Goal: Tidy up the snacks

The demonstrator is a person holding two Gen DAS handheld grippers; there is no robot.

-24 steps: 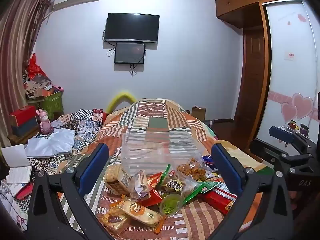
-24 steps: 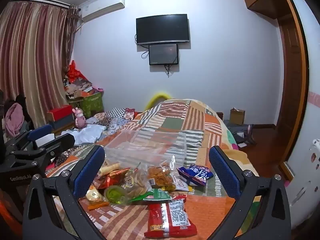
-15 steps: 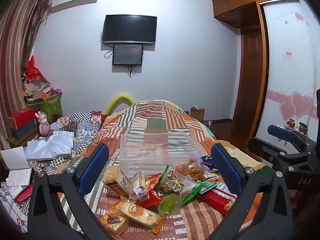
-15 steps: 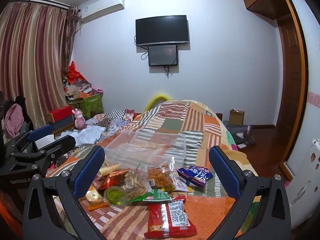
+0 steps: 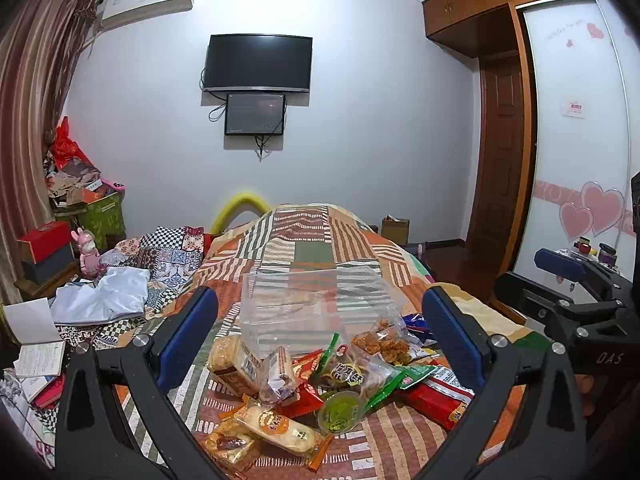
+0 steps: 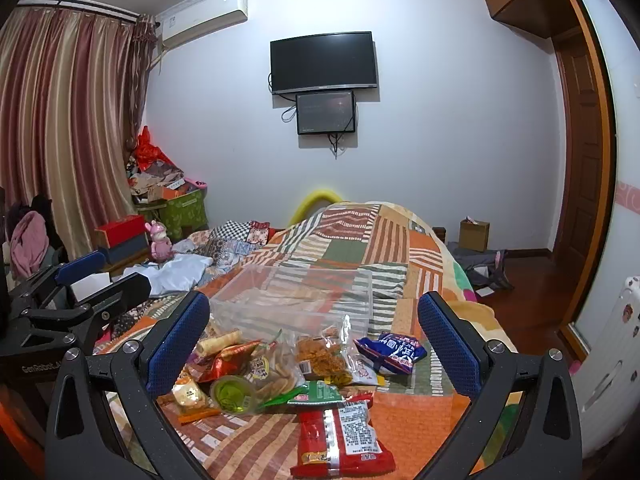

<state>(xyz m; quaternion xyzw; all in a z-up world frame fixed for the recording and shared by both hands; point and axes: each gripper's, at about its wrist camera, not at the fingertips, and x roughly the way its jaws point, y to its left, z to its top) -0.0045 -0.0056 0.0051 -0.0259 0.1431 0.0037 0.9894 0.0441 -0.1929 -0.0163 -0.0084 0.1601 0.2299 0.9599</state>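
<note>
Several snack packets lie in a heap on a striped patchwork bedspread (image 5: 304, 248) (image 6: 400, 256). Behind the heap stands a clear plastic box (image 5: 316, 304) (image 6: 296, 300). In the heap are a green jelly cup (image 5: 340, 412) (image 6: 232, 394), a red packet (image 6: 344, 440) (image 5: 436, 398), a blue packet (image 6: 392, 352) and a bag of orange crisps (image 5: 380, 344) (image 6: 320, 356). My left gripper (image 5: 320, 336) hovers open above the heap, holding nothing. My right gripper (image 6: 316, 340) is likewise open and empty, and shows in the left wrist view at the right edge (image 5: 576, 280).
Crumpled bedding and a white cloth (image 5: 104, 296) lie left of the bed. Boxes and a pink toy (image 6: 160, 240) stand by the curtain. A television (image 5: 258, 64) hangs on the far wall. A wooden door (image 5: 500, 160) and floor lie to the right.
Both views have drifted only slightly. The snacks and box lie as before, and both grippers stay wide open.
</note>
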